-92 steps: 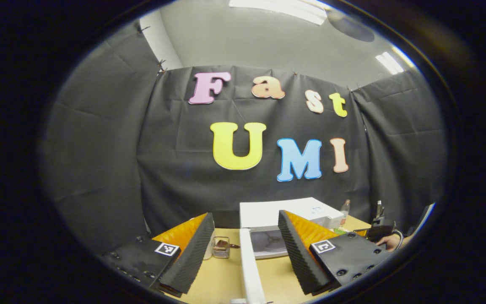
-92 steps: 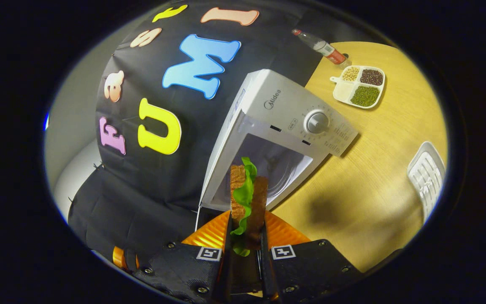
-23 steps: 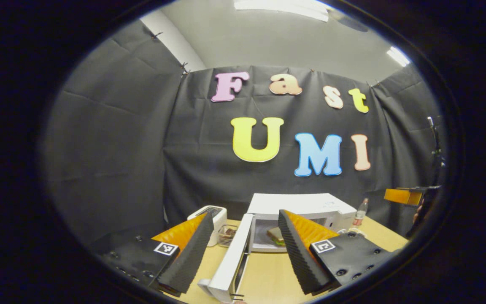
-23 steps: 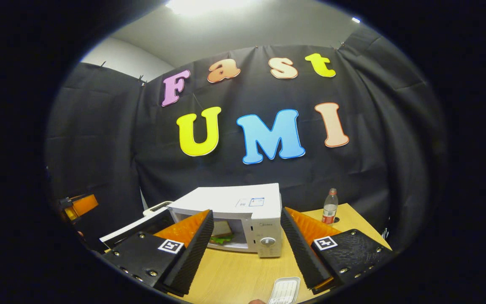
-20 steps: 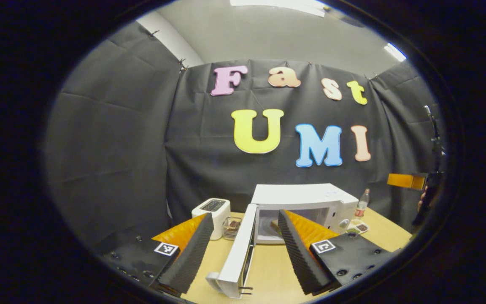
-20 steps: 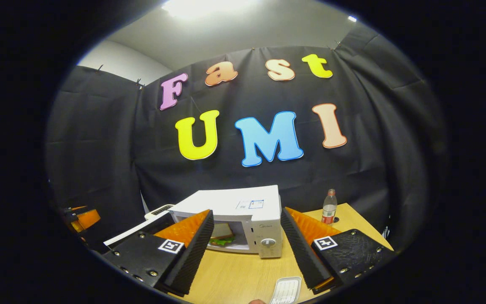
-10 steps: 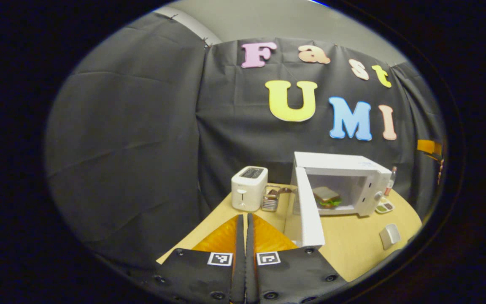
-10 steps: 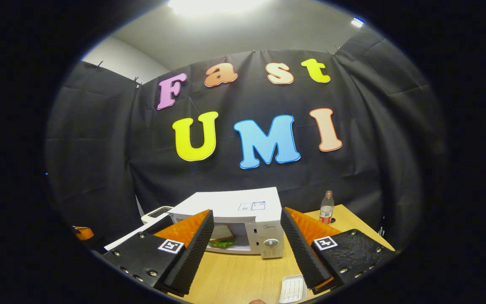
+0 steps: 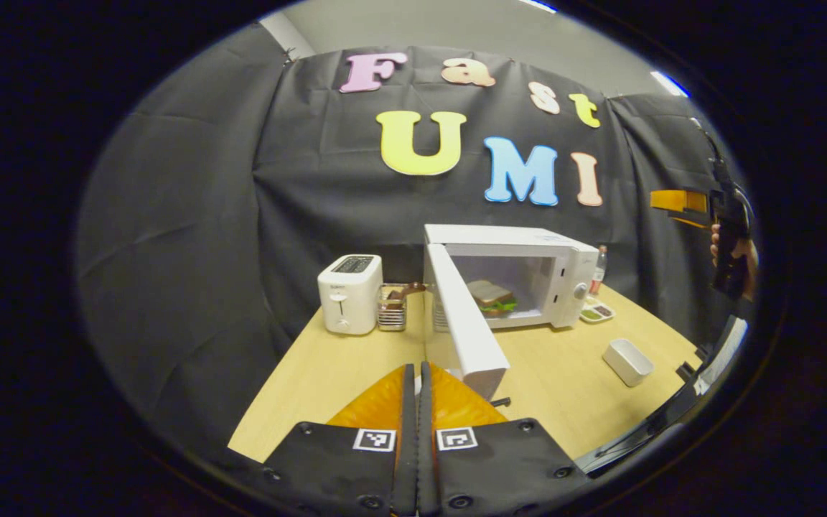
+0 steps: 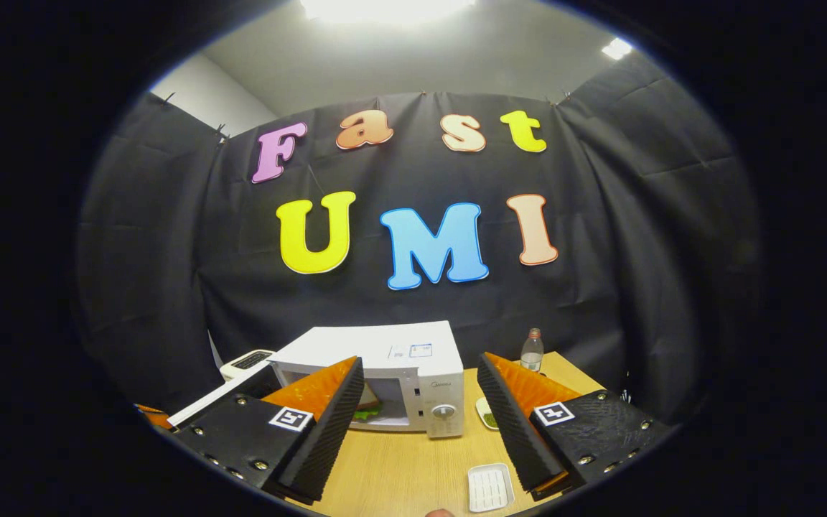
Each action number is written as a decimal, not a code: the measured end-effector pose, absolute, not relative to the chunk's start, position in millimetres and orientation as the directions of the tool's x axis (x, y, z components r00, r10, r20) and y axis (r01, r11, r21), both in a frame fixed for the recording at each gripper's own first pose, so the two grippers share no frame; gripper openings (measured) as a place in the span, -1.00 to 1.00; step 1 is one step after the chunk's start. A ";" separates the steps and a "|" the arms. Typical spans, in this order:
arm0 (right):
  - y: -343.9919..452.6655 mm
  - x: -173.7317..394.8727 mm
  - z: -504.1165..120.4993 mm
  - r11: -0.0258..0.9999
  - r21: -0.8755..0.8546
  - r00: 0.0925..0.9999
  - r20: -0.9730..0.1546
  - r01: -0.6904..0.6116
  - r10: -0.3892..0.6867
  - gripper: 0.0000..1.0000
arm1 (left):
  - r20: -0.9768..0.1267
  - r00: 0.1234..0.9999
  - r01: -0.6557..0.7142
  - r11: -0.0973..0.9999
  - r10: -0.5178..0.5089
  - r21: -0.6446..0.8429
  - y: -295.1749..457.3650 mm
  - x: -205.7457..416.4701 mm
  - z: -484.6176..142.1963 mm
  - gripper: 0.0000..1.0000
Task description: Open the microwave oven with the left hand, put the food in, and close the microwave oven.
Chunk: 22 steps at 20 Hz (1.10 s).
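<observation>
Microwave oven: your white box-shaped microwave oven point(image 9: 528, 276) stands at the back of the pale wooden desk point(image 9: 327, 373), against the black cloth wall, with its white door point(image 9: 465, 327) swung wide open toward you.
Left hand-held gripper: your left hand-held gripper point(image 9: 418, 380) has its two orange-backed fingers pressed together with nothing between them; it sits low at the near edge of the desk, just in front of the free end of the open door, apart from it.
Right hand-held gripper: your right hand-held gripper point(image 10: 421, 409) has its fingers spread wide and empty, held above the desk and facing the oven's front; from the left gripper view you see it raised high at the far right point(image 9: 679, 201), with your hand point(image 9: 733, 251) around its black grip.
Food: the brown-bread sandwich with green lettuce point(image 9: 494, 297) lies inside the oven's cavity.
Left of the oven: a white two-slot toaster point(image 9: 349, 293) stands near a small clear container point(image 9: 392, 305) that is just beside the oven.
Right of the oven: a clear plastic bottle with a red label point(image 10: 530, 350), a white divided dish of grains point(image 9: 596, 313) and a white rectangular tray point(image 9: 627, 361) rest on the desk.
</observation>
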State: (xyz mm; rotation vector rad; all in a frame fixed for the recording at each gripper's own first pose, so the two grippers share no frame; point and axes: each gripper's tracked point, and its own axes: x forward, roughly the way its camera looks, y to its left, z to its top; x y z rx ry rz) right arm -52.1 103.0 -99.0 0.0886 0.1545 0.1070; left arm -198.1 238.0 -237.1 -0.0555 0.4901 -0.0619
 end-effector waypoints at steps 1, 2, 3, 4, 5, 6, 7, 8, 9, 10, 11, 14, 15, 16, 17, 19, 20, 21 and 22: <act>104.4 -55.7 -98.8 0.992 0.091 0.984 -0.146 -0.091 0.104 0.92 | -0.466 0.881 0.060 0.997 -0.080 -0.058 235.1 -199.8 -234.8 -0.81; 105.6 -59.4 -98.8 0.993 0.085 0.985 -0.141 -0.084 0.096 0.92 | -0.467 0.878 0.084 0.994 -0.104 -0.062 228.6 -199.1 -237.7 -0.86; 105.7 -62.8 -98.3 0.994 0.082 0.987 -0.137 -0.077 0.088 0.92 | -0.467 0.874 0.111 0.991 -0.134 -0.077 219.9 -200.4 -237.2 -0.87; 106.0 -67.2 -96.6 0.994 0.081 0.988 -0.134 -0.072 0.082 0.92 | -0.466 0.869 0.138 0.986 -0.165 -0.093 210.1 -199.7 -237.3 -0.81; 105.7 -69.4 -94.8 0.994 0.084 0.989 -0.130 -0.065 0.076 0.92 | -0.464 0.865 0.163 0.981 -0.193 -0.105 199.0 -199.7 -236.7 -0.82; 104.6 -70.0 -90.7 0.995 0.085 0.990 -0.125 -0.058 0.069 0.92 | -0.461 0.860 0.190 0.976 -0.219 -0.110 187.3 -198.2 -236.4 -0.86; 103.0 -69.8 -87.4 0.995 0.081 0.991 -0.120 -0.055 0.065 0.92 | -0.459 0.856 0.210 0.971 -0.239 -0.113 176.0 -196.1 -236.3 -0.87; 99.8 -68.8 -85.9 0.996 0.074 0.992 -0.114 -0.051 0.059 0.92 | -0.458 0.850 0.230 0.966 -0.259 -0.119 164.1 -194.1 -236.9 -0.87; 97.3 -67.6 -81.4 0.997 0.063 0.993 -0.103 -0.052 0.058 0.92 | -0.455 0.846 0.248 0.960 -0.279 -0.128 150.1 -190.8 -236.3 -0.81; 94.3 -65.7 -76.2 0.998 0.048 0.995 -0.090 -0.048 0.052 0.92 | -0.450 0.842 0.263 0.955 -0.297 -0.137 137.5 -186.4 -236.4 -0.87; 89.8 -63.8 -72.1 0.999 0.034 0.995 -0.084 -0.043 0.046 0.92 | -0.447 0.837 0.278 0.949 -0.316 -0.152 123.7 -181.2 -237.0 -0.81; 80.9 -51.2 -63.0 0.998 0.016 0.996 -0.061 -0.065 0.066 0.92 | -0.438 0.832 0.299 0.940 -0.342 -0.165 86.0 -164.4 -236.8 -0.82; 77.8 -47.2 -59.3 0.997 0.020 0.995 -0.058 -0.075 0.076 0.92 | -0.443 0.829 0.296 0.940 -0.341 -0.171 75.2 -156.4 -238.7 -0.87; 73.1 -42.6 -56.4 0.996 0.025 0.995 -0.052 -0.082 0.083 0.92 | -0.438 0.830 0.293 0.939 -0.344 -0.182 62.9 -148.2 -238.6 -0.87; 67.7 -36.2 -53.5 0.996 0.031 0.995 -0.045 -0.086 0.088 0.92 | -0.434 0.832 0.287 0.937 -0.346 -0.198 50.9 -139.7 -238.8 -0.87; 56.3 -23.4 -53.3 0.994 0.037 0.994 -0.044 -0.098 0.100 0.92 | -0.431 0.835 0.271 0.937 -0.343 -0.222 28.3 -122.6 -243.2 -0.82; 51.3 -16.7 -54.6 0.993 0.040 0.993 -0.046 -0.107 0.109 0.92 | -0.429 0.837 0.266 0.937 -0.340 -0.225 17.4 -114.7 -243.8 -0.87; 46.5 -10.6 -55.9 0.993 0.043 0.992 -0.051 -0.114 0.116 0.92 | -0.431 0.837 0.263 0.938 -0.338 -0.224 7.7 -106.6 -244.4 -0.87; 42.1 -4.2 -57.5 0.991 0.046 0.991 -0.054 -0.122 0.125 0.92 | -0.430 0.838 0.262 0.939 -0.337 -0.225 -4.0 -97.3 -246.3 -0.87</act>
